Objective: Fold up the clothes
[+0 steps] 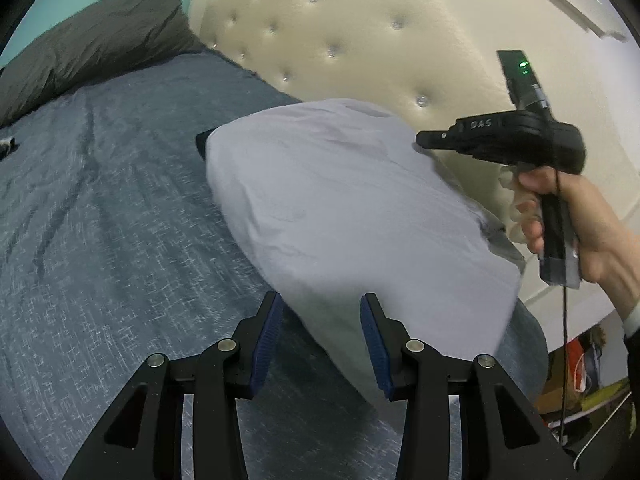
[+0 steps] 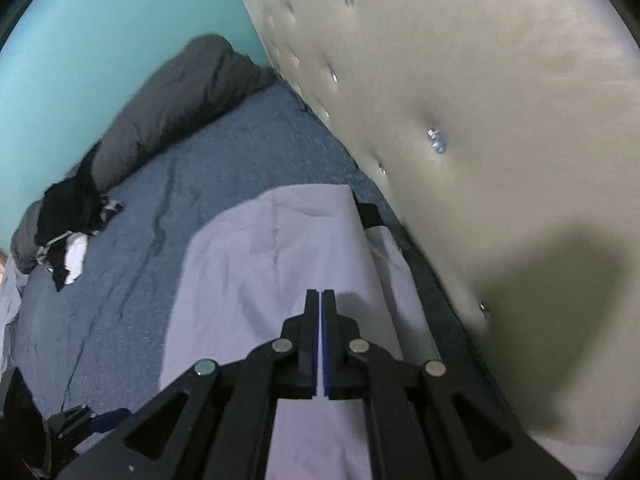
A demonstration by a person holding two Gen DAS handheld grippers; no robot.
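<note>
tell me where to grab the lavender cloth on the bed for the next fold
Probably the near edge of the lavender cloth, coming in low from the front with the open left gripper. That edge looks slightly raised off the blue bedspread, so one of the fingers could slip under. The headboard crowds the far side.

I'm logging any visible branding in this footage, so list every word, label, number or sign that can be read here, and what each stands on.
"DAS": raised letters on the black body of the right gripper, seen from the left wrist view; slightly soft, so the reading is not certain.
Green light on the black unit mounted on that gripper: a lit dot, no text.
Bright packaging below the bed's edge: too blurred to read.
Right wrist view: no text.
</note>
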